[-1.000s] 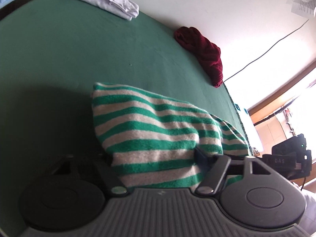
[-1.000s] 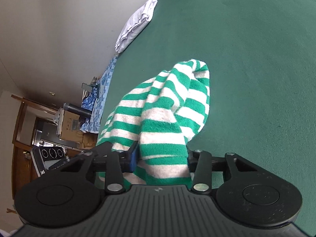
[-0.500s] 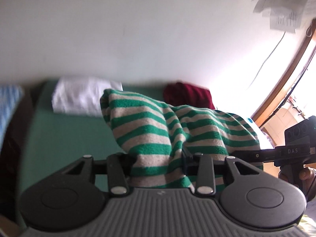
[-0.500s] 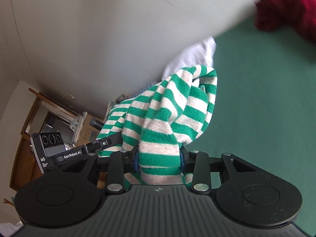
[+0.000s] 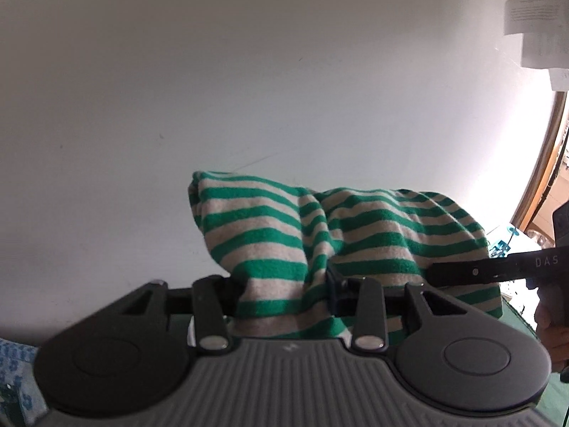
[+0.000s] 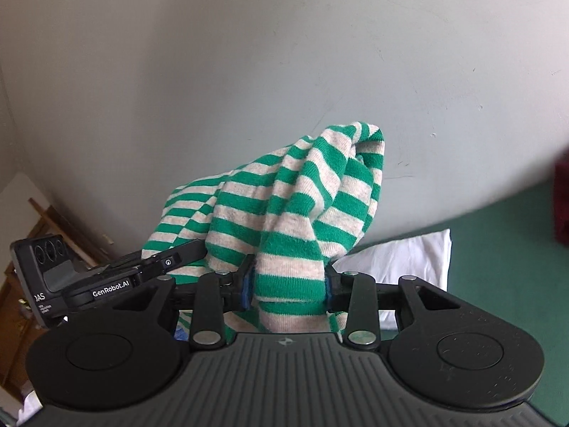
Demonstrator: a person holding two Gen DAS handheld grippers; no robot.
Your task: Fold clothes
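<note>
Green-striped garment [image 6: 284, 213] bunched between both clamped claws [image 5: 284, 284], lifted.

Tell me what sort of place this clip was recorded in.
Probably a room in a home. A green-covered surface runs along a plain wall, a folded white garment lies on it, and wooden furniture stands at the left. Both grippers hold a striped garment.

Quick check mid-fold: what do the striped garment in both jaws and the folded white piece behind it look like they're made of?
The green-and-cream striped garment looks like a soft knit, probably cotton or a blend: fine ribbed texture, matte fuzzy surface, limp drape where the left gripper and right gripper clamp it. The folded white cloth looks like smooth, thin matte fabric, possibly cotton; its weave is too small to tell.
</note>
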